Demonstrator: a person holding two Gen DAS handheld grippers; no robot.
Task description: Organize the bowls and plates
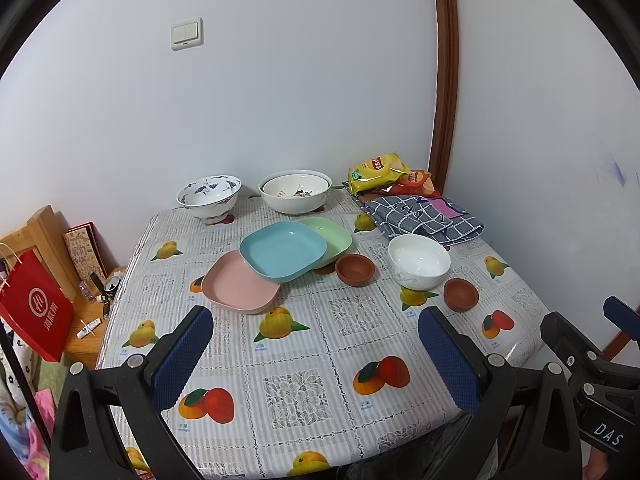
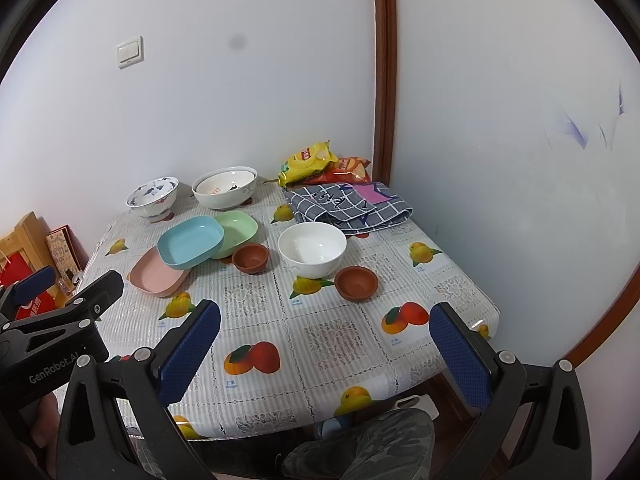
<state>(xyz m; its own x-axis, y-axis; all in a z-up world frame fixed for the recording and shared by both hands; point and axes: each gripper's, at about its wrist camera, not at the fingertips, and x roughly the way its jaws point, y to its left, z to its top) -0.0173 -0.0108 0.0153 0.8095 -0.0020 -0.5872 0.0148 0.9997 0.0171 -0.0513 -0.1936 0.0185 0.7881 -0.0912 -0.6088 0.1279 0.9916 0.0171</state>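
Blue-padded left claw (image 1: 316, 356) and right claw (image 2: 324, 354) were both held wide apart, nothing gripped, low over the near edge of the tabletop (image 1: 320, 360). No step was judged begun. Seen from the left wrist, three plates were overlapped at 12 o'clock: blue plate (image 1: 283, 249) resting on pink plate (image 1: 240, 286) and green plate (image 1: 330, 236). White bowl (image 1: 419, 260) sat at 1 o'clock, between two brown bowls (image 1: 355, 269) (image 1: 461, 294). Blue-patterned bowl (image 1: 209, 196) and nested large bowls (image 1: 295, 191) were left at the far edge, near 11 to 12 o'clock. Next move was judged to need a reach forward and a rim grasp, likely on a plate for stacking.
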